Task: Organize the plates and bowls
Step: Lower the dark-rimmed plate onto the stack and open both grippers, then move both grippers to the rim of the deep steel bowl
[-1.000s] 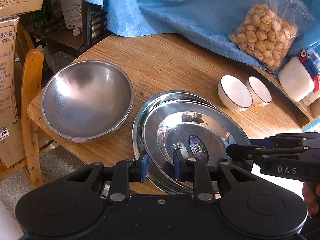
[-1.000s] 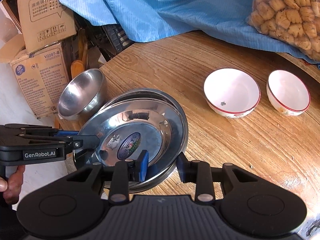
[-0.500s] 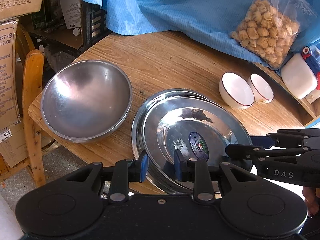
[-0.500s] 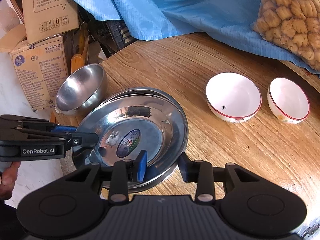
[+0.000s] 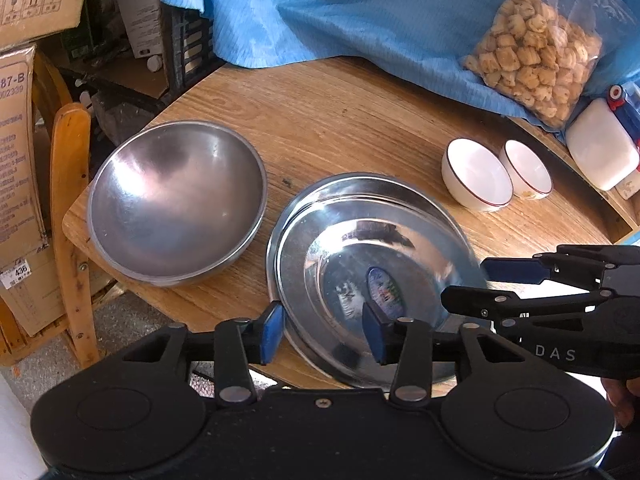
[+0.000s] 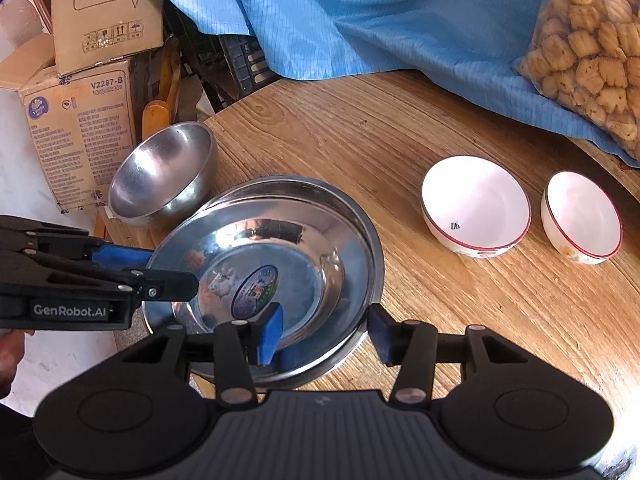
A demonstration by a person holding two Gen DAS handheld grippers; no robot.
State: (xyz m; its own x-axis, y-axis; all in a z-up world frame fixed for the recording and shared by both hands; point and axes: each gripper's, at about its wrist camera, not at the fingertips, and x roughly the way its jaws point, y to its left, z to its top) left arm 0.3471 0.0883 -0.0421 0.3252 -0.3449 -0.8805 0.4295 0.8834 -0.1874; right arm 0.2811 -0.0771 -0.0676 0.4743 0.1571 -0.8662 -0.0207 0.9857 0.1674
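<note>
Both tools tilt steeply down at the table [image 5: 360, 128] edge. The left tool [image 5: 323, 330] and right tool [image 6: 325, 334], jaws just widened and released, straddle opposite rims of the stacked steel plates [image 6: 304, 240]. Beyond sit a steel bowl [image 5: 176, 200] and two white bowls [image 6: 476, 204].

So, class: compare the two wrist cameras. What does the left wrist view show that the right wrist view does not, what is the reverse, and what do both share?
Only the left wrist view: a white container with a red and blue clip, and a wooden chair back beside the table.

Only the right wrist view: the carton printed V2287-B in full, and the mark inside the larger white bowl.

Both: the stacked steel plates, the steel bowl, two white bowls, the blue cloth, the snack bag, and both claws, left claw and right claw, astride the plate rim, jaws just opened.
</note>
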